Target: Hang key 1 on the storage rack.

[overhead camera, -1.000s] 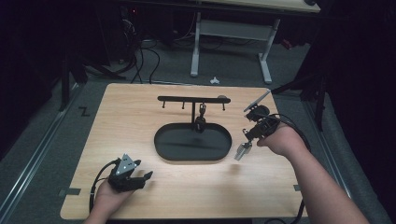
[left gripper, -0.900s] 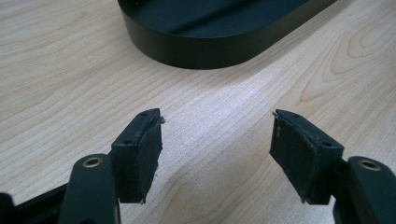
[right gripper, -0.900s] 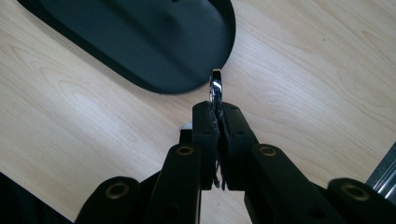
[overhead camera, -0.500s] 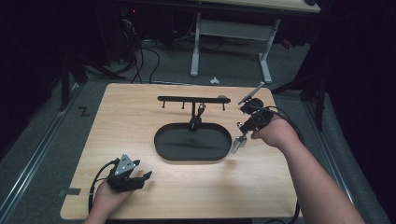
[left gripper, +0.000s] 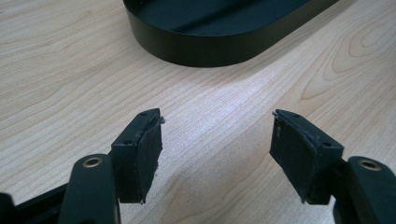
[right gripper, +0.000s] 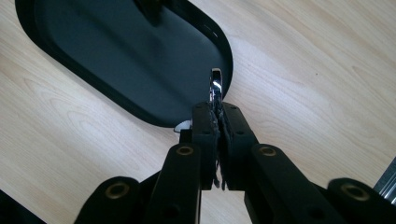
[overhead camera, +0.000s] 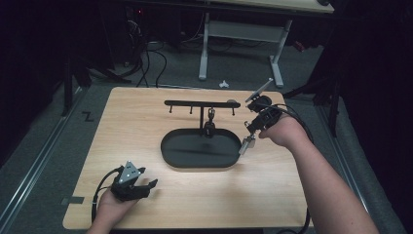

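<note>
Black oval tray (overhead camera: 170, 155), stand post (overhead camera: 202, 122) inside

A black "Z" mark (overhead camera: 87, 116) stands on the floor.

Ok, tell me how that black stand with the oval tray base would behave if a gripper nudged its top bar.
The stand probably tips before it slides: one thin post carries a long hook bar high above the base. The broad oval tray sits flat on the wooden table, which should resist small nudges. It looks rigid, likely metal, so it wouldn't flex.
</note>
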